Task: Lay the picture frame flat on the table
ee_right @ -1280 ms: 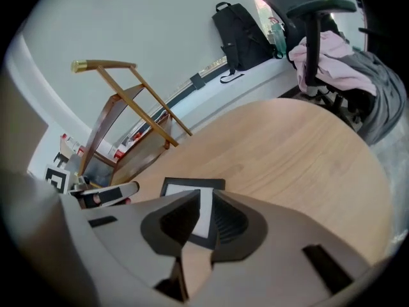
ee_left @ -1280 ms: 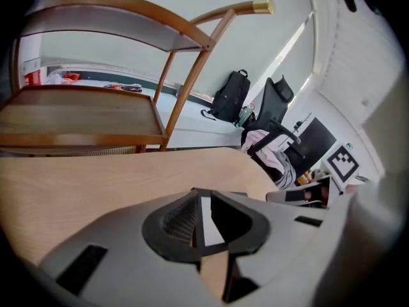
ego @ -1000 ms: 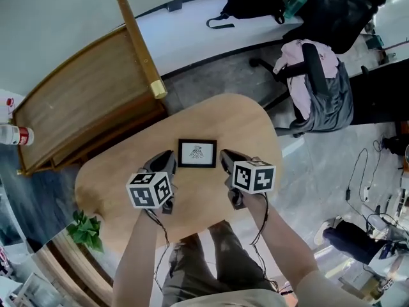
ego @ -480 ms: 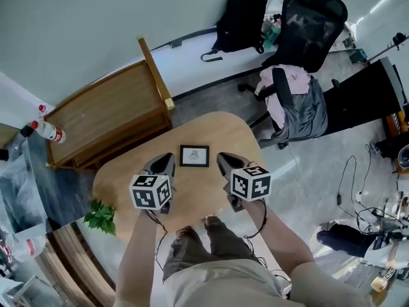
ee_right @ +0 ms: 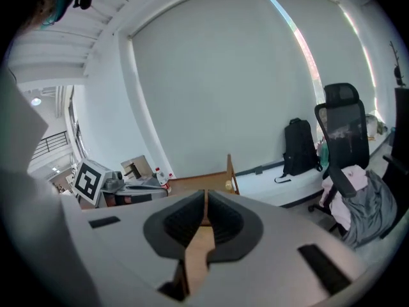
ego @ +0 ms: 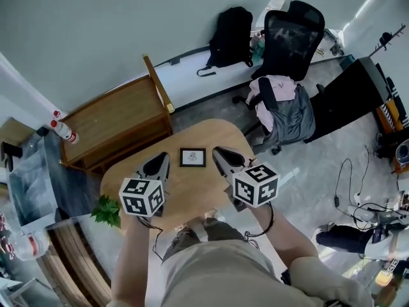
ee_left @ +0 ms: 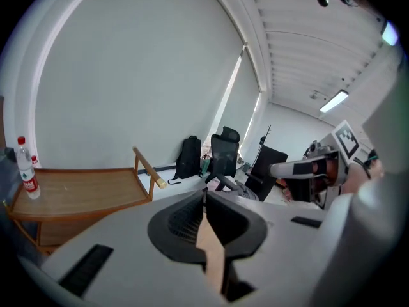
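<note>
A small black picture frame (ego: 192, 157) with a white print lies flat on the round wooden table (ego: 204, 136), seen only in the head view. My left gripper (ego: 163, 160) hovers just left of the frame, and its jaws are shut with nothing in them. My right gripper (ego: 219, 153) hangs just right of the frame, also shut and empty. Neither gripper touches the frame. In the left gripper view the left gripper (ee_left: 204, 197) points out over the room, and the right gripper (ee_right: 205, 200) does the same in its own view.
A wooden rack (ego: 115, 120) stands behind the table at the left, with a bottle (ego: 62, 129) beside it. A black office chair (ego: 291, 40) draped with clothes and a black backpack (ego: 229, 37) stand at the back. A green plant (ego: 106, 211) sits at the table's left edge.
The head camera has risen, so the table and frame look smaller. Both grippers have lifted and drawn slightly apart from the frame, which lies in the same spot.
</note>
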The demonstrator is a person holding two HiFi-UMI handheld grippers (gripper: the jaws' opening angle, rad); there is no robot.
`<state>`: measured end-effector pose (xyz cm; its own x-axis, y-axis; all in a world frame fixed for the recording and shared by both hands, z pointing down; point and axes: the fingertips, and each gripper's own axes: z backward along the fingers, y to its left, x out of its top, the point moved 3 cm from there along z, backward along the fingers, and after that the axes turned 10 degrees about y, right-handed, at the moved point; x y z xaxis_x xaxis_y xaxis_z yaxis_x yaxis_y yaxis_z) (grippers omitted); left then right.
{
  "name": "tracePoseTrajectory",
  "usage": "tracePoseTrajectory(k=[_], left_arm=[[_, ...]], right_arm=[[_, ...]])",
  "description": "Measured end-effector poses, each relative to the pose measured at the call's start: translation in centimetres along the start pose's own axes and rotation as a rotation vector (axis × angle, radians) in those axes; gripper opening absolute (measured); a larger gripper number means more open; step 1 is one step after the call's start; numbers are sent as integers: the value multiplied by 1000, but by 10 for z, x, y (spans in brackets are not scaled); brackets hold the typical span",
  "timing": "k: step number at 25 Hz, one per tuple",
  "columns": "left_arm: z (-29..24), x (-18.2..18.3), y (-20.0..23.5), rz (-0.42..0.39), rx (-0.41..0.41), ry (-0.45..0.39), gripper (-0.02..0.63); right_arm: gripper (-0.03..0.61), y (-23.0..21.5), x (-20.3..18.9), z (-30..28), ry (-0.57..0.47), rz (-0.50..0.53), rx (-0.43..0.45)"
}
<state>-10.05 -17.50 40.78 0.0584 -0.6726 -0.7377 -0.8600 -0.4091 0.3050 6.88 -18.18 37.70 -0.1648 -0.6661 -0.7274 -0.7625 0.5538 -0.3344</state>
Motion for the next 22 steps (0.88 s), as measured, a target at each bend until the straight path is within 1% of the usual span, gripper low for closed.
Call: tracePoseTrajectory(k=[3,7,9,12,15,17,20,22], left_arm=[[32,14,-11,-25,8,-42,17],[77,34,-20,-50,29,-121,17],[99,45,-26,-83,64,-174,17],[130,62,-38,-157,130,-254,17],[159,76,-52,-182,142,-317,17],[175,84,-62,-196,144,-347,17],[194,95,-77,-229,151,-364,17],[207,104,-83,-263,173,-379,17]], right_arm=[[8,20,20,31,-55,50,7],[8,47,49,64,-143,112,13],[8,58,62,80,-187,151,14],[2,72,81,101,-263,208,18],[0,90,98,125,-326,273,16],[0,100,108,144,-382,284,35],[-2,109,123,171,-463,256,72],[-3,117,133,186,-500,283,68]])
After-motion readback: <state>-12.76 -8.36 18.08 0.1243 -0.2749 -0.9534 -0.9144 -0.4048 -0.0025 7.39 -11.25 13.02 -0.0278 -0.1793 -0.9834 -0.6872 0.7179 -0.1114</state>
